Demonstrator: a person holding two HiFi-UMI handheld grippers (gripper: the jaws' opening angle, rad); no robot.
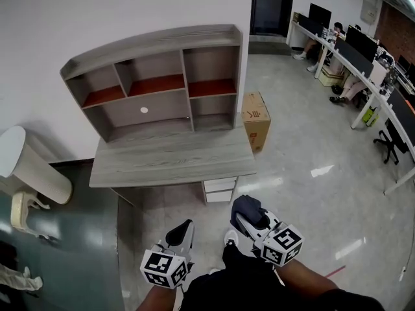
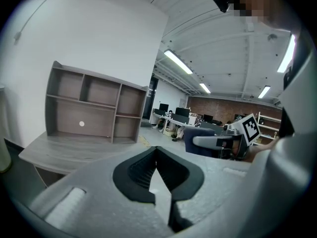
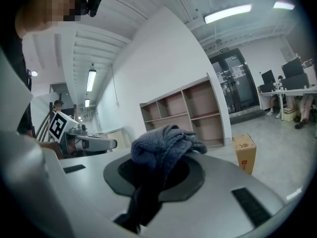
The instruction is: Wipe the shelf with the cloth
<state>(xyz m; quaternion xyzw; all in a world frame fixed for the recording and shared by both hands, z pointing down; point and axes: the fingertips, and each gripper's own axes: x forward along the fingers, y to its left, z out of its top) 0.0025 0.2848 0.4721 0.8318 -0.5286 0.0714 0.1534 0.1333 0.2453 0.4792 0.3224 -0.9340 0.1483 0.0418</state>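
In the head view we stand facing the desk [image 1: 172, 157] that carries the grey shelf [image 1: 162, 83], and we are well apart from the shelf. Both tools are held low and close to our body; the right gripper [image 1: 249, 220] carries a dark blue-grey cloth [image 1: 248, 206], and the left gripper [image 1: 184, 230] hangs near it. A cardboard box [image 1: 256, 120] stands on the floor just beside the right end of the shelf.

In the left gripper view the jaws are pressed together at their tips, with nothing between them; the shelf is far ahead.

In the right gripper view the jaws are clenched on the cloth, which bunches up above them; the shelf stands well beyond it.

We judge that the wiping is not yet begun and the step in hand is the approach. The next move calls for stepping towards the shelf, lifting the right gripper to one board, and pressing the cloth flat on it.
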